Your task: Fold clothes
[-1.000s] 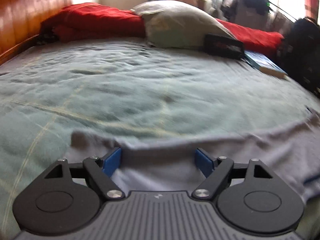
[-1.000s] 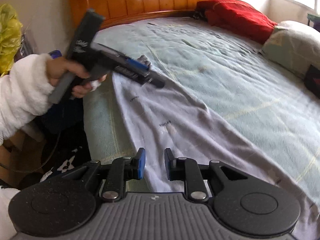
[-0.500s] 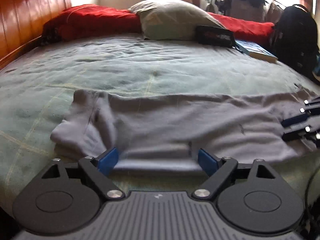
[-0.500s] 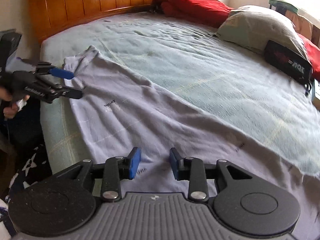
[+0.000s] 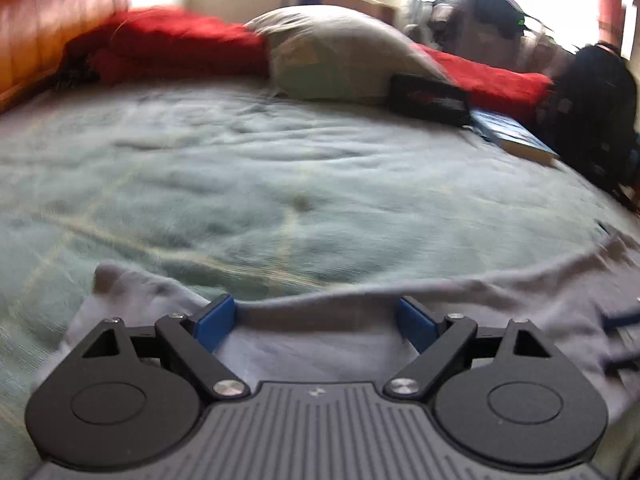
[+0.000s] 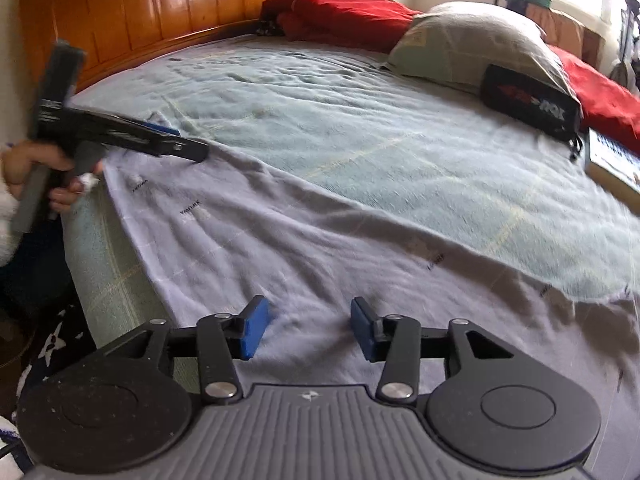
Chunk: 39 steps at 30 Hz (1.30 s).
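A pale lavender-grey garment [image 6: 280, 248] lies spread flat along the near edge of the bed. My right gripper [image 6: 310, 332] hovers low over its middle, its jaws opening; the cloth lies under the blue pads [image 6: 254, 332], which do not press on it. My left gripper [image 5: 316, 320] stands wide open over the garment [image 5: 312, 344] near its left end, with a raised fold of cloth running across the gap and nothing pinched. In the right wrist view, a hand [image 6: 36, 168] holds that left gripper [image 6: 188, 142] just above the garment's far corner.
A pale green bedspread [image 6: 360, 120] covers the bed below a wooden headboard [image 6: 160, 12]. Red bedding [image 6: 344, 12], a grey pillow [image 6: 480, 44], a black pouch [image 6: 528, 100] and a book [image 6: 612, 164] lie at the far side. A black backpack [image 5: 592, 112] stands at the right.
My right gripper's jaws have spread from nearly shut to well apart, and it has shifted along the garment. The left gripper drew back off the bed, then returned over the garment's edge.
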Each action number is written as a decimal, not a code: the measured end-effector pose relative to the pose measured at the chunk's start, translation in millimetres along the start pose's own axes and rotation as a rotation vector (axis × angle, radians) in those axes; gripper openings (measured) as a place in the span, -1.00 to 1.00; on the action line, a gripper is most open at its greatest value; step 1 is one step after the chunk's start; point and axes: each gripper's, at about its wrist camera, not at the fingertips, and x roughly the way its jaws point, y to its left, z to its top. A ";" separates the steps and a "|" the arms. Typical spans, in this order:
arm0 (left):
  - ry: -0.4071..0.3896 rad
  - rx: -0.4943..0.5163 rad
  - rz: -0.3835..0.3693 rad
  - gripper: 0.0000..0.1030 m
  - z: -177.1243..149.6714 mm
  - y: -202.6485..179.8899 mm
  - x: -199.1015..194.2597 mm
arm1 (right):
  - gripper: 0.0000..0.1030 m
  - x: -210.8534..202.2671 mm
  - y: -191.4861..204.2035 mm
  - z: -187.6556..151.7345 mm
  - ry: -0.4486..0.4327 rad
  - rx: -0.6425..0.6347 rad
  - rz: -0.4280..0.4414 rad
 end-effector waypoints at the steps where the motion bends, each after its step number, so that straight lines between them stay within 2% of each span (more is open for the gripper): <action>1: -0.004 0.009 0.006 0.71 0.8 -3.8 -5.6 | 0.04 -2.5 -1.9 -1.2 -0.001 0.006 -0.003; 4: -0.032 0.080 0.022 0.72 -3.5 -18.4 -33.1 | 0.07 -9.8 -4.8 -2.2 -0.013 0.019 -0.003; 7: -0.041 0.125 0.069 0.80 -20.9 -30.3 -57.0 | 0.10 -14.4 -4.7 2.6 -0.030 0.019 0.013; 10: 0.010 0.079 0.091 0.80 -41.9 -37.3 -59.2 | 0.17 -8.3 5.8 16.2 -0.049 -0.027 0.032; 13: -0.004 0.039 0.138 0.80 -58.3 -50.9 -59.2 | 0.27 6.1 18.4 28.8 -0.044 -0.097 0.022; 15: -0.033 0.044 0.128 0.80 -56.5 -55.8 -64.3 | 0.31 18.3 21.0 29.5 -0.019 -0.125 0.009; 16: -0.047 0.046 0.123 0.80 -55.6 -58.2 -66.9 | 0.32 25.1 18.9 26.5 0.011 -0.122 -0.003; 19: -0.090 0.054 0.110 0.81 -52.8 -65.2 -74.5 | 0.47 26.5 7.7 13.1 0.014 -0.075 0.005; 21: -0.121 0.079 0.179 0.81 -48.5 -62.4 -74.4 | 0.49 20.6 4.1 7.2 0.007 -0.049 0.000; 23: -0.133 0.057 0.269 0.80 -44.5 -55.7 -75.1 | 0.49 14.4 3.7 2.4 0.000 -0.030 -0.019; 24: -0.142 0.028 0.286 0.80 -44.1 -51.0 -77.9 | 0.47 11.3 4.8 1.5 -0.006 -0.022 -0.027; 25: -0.144 -0.005 0.270 0.80 -44.9 -44.2 -82.4 | 0.42 8.1 6.0 0.6 -0.012 -0.015 -0.036; 27: -0.135 -0.042 0.237 0.80 -49.6 -35.1 -89.7 | 0.16 2.1 11.8 5.1 -0.030 -0.029 -0.020; 30: -0.091 -0.070 0.254 0.81 -58.0 -25.3 -99.3 | -0.06 -1.6 34.9 26.4 -0.068 -0.127 0.035; 31: -0.072 -0.080 0.257 0.81 -60.0 -21.3 -103.1 | -0.07 -1.5 45.7 34.0 -0.082 -0.170 0.057; 34: -0.015 -0.108 0.269 0.81 -60.1 -9.1 -113.8 | -0.17 9.7 85.8 50.3 -0.101 -0.313 0.163; 35: -0.013 -0.103 0.287 0.81 -60.2 -7.2 -116.7 | -0.26 13.6 99.3 55.6 -0.108 -0.361 0.198; 37: -0.018 -0.096 0.327 0.81 -60.3 -4.0 -123.0 | -0.38 24.8 120.2 56.0 -0.100 -0.450 0.216; 39: -0.016 -0.103 0.335 0.81 -60.8 0.1 -125.6 | -0.47 36.5 135.4 54.0 -0.083 -0.516 0.219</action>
